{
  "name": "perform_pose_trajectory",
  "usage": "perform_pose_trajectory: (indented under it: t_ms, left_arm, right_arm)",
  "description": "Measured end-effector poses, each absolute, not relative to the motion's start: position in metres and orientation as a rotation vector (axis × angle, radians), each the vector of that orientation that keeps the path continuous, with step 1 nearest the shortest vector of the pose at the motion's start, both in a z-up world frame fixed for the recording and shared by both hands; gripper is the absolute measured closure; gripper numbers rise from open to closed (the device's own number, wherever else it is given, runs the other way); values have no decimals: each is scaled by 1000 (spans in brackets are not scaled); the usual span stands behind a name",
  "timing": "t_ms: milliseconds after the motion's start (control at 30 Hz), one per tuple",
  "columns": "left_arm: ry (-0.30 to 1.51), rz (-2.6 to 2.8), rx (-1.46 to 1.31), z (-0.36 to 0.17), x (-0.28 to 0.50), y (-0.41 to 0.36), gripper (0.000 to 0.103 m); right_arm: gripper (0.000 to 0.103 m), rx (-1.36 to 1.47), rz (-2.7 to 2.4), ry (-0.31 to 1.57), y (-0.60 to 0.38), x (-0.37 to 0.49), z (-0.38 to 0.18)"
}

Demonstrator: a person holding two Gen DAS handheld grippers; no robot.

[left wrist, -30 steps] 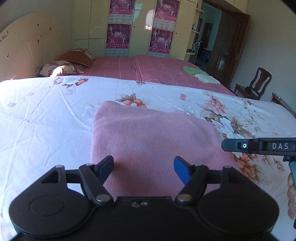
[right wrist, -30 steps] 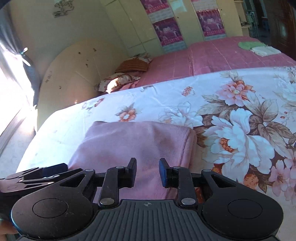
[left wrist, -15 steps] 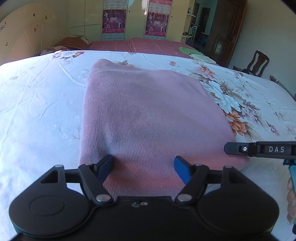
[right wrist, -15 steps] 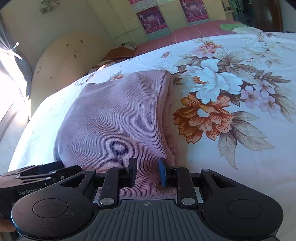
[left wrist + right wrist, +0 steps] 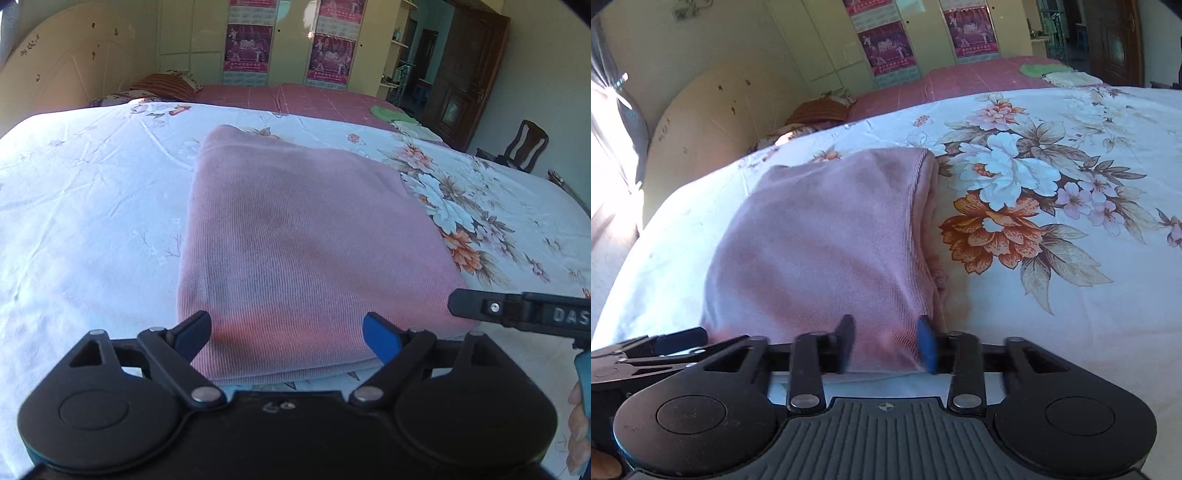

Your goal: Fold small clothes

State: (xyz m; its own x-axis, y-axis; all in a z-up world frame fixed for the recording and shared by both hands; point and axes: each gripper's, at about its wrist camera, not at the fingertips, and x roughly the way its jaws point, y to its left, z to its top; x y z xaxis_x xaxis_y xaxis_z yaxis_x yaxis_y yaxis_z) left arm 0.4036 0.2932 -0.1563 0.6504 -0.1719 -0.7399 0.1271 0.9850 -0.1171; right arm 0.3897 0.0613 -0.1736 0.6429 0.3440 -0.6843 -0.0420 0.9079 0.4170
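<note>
A pink ribbed knit garment (image 5: 306, 247) lies folded flat on the floral bedsheet (image 5: 92, 221); it also shows in the right wrist view (image 5: 820, 240). My left gripper (image 5: 286, 334) is open, its blue-tipped fingers spread over the garment's near edge, holding nothing. My right gripper (image 5: 886, 345) is open at the garment's near right corner, with the fabric edge lying between its fingers. The right gripper's finger shows at the right of the left wrist view (image 5: 517, 308).
The bedsheet (image 5: 1071, 295) spreads wide to the right. A second bed with a pink cover (image 5: 314, 99), pillows (image 5: 162, 86) and folded green and white cloths (image 5: 391, 114) stands behind. A wooden chair (image 5: 524, 144) is at far right.
Both grippers dropped low to the garment's near edge and now hover just above it. The right gripper's fingers have spread wider. The left gripper stays open.
</note>
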Motion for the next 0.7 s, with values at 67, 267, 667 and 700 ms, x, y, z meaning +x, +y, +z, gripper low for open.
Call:
perform_pose_trajectory:
  t_ms: [67, 267, 667, 700]
  left_arm:
    - [834, -150, -54, -145, 394, 292, 9]
    - [808, -51, 42, -99, 345, 276, 1]
    - [607, 45, 144, -8, 166, 222, 0]
    - [601, 50, 144, -5, 154, 219, 0]
  right_arm:
    - [21, 356, 246, 829, 62, 376, -163]
    - [21, 402, 293, 822, 43, 323, -138]
    - [2, 330, 413, 746, -3, 165, -57]
    - [0, 318, 413, 735, -4, 153, -51]
